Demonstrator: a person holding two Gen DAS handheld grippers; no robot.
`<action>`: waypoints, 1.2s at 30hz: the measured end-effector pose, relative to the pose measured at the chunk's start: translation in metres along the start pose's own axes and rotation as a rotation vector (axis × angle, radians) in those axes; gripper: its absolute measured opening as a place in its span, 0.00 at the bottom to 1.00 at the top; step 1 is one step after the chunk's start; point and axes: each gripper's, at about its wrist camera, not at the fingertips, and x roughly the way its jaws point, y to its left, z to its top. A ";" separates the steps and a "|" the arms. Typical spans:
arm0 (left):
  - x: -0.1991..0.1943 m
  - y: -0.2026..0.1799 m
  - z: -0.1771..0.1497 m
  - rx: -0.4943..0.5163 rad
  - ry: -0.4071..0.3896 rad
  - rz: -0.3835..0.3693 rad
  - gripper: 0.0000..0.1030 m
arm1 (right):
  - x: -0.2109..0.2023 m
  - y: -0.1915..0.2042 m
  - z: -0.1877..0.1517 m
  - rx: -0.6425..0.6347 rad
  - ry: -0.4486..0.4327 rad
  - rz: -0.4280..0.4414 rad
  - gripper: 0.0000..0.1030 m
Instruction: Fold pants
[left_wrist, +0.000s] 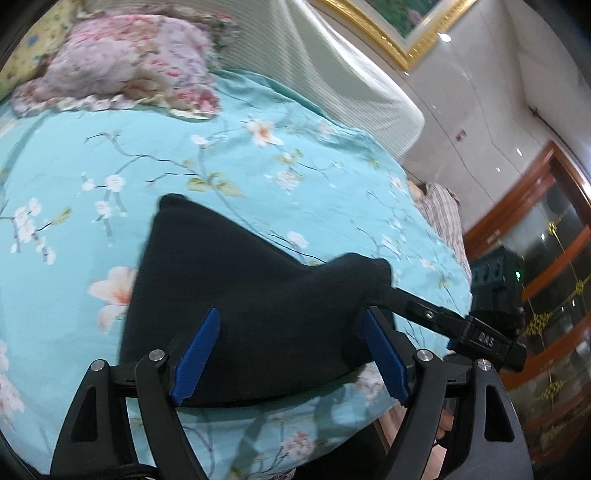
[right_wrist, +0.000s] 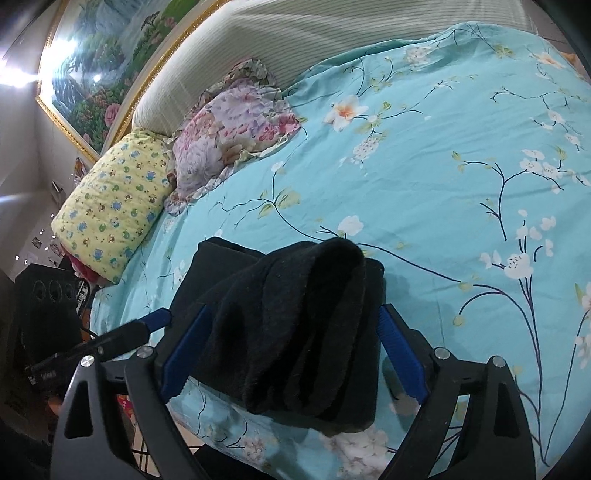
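Note:
The black pants (left_wrist: 258, 295) lie folded in a thick bundle near the front edge of a turquoise floral bedspread (left_wrist: 221, 166). My left gripper (left_wrist: 290, 347) is open, its blue pads standing on either side of the bundle's near end without pressing it. In the right wrist view the pants (right_wrist: 295, 325) show a flat folded layer with a rounded, rolled layer on top. My right gripper (right_wrist: 291, 347) is open too, straddling the bundle. Each gripper appears in the other's view: the right one's finger (left_wrist: 424, 310) reaches the bundle's right corner, and the left one's finger (right_wrist: 122, 332) is at its left edge.
A pink floral pillow (right_wrist: 236, 129) and a yellow patterned pillow (right_wrist: 114, 206) rest against the striped headboard (right_wrist: 258, 40). A gold-framed painting (right_wrist: 110, 62) hangs behind. A black speaker (right_wrist: 48, 295) stands by the bed's left side, and a wooden glass cabinet (left_wrist: 546, 277) on the right.

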 end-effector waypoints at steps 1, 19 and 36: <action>-0.002 0.005 0.001 -0.011 -0.006 0.005 0.78 | 0.001 0.001 -0.001 0.000 0.000 -0.005 0.88; -0.012 0.063 0.007 -0.134 -0.035 0.085 0.78 | 0.007 -0.003 -0.007 0.050 0.014 -0.050 0.89; 0.031 0.070 0.013 -0.147 0.063 0.107 0.78 | 0.019 -0.010 -0.017 0.082 0.056 -0.040 0.90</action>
